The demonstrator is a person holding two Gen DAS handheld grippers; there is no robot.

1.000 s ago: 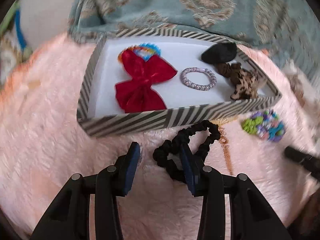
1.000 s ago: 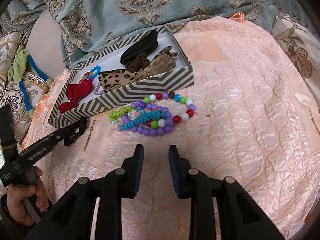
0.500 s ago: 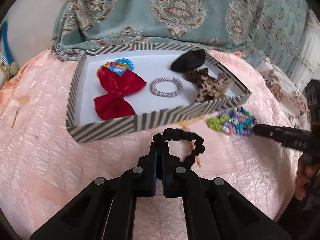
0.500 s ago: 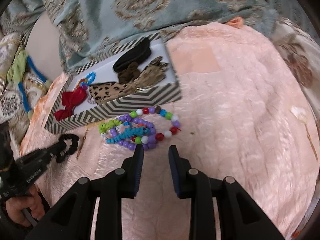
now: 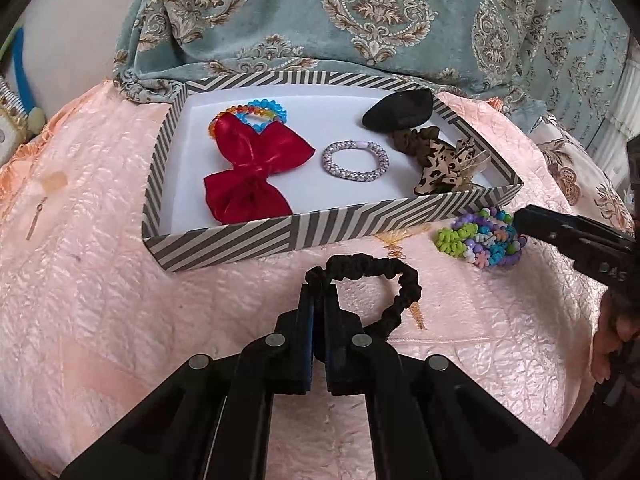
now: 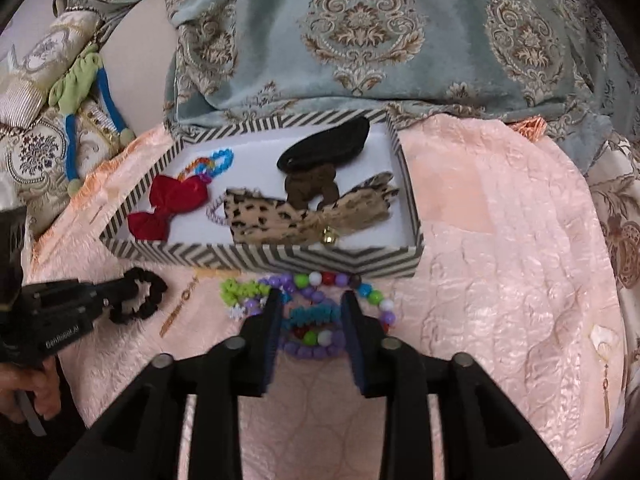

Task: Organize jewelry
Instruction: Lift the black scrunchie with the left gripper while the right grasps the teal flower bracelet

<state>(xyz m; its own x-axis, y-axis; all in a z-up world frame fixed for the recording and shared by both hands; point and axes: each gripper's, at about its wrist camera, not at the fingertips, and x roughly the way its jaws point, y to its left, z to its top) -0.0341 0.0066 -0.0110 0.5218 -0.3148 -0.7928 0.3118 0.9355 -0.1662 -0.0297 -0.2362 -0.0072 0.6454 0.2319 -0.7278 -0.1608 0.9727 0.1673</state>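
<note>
My left gripper [image 5: 319, 292] is shut on a black scrunchie [image 5: 384, 276], which loops out to the right just in front of the striped box [image 5: 224, 244]. The box holds a red bow [image 5: 256, 168], a rainbow bead bracelet [image 5: 250, 114], a lilac bracelet [image 5: 356, 160], a black pouch [image 5: 400, 110] and a leopard bow [image 5: 444, 164]. My right gripper [image 6: 310, 304] is opening over a heap of coloured bead bracelets [image 6: 312, 316] before the box [image 6: 320, 260]; the beads lie between its fingers, unpressed. The same heap [image 5: 480, 240] shows in the left view.
A pink quilted cover [image 6: 500, 240] spreads all around, with a teal patterned cloth [image 5: 360, 20] behind the box. Earrings lie loose on the cover at the left [image 5: 34, 222] and far right [image 6: 604, 376]. A gold chain piece [image 6: 180, 304] lies beside the scrunchie [image 6: 140, 296].
The left gripper shut on the black scrunchie and lifted it a little. The right gripper came forward over the bead heap and its jaws widened.
</note>
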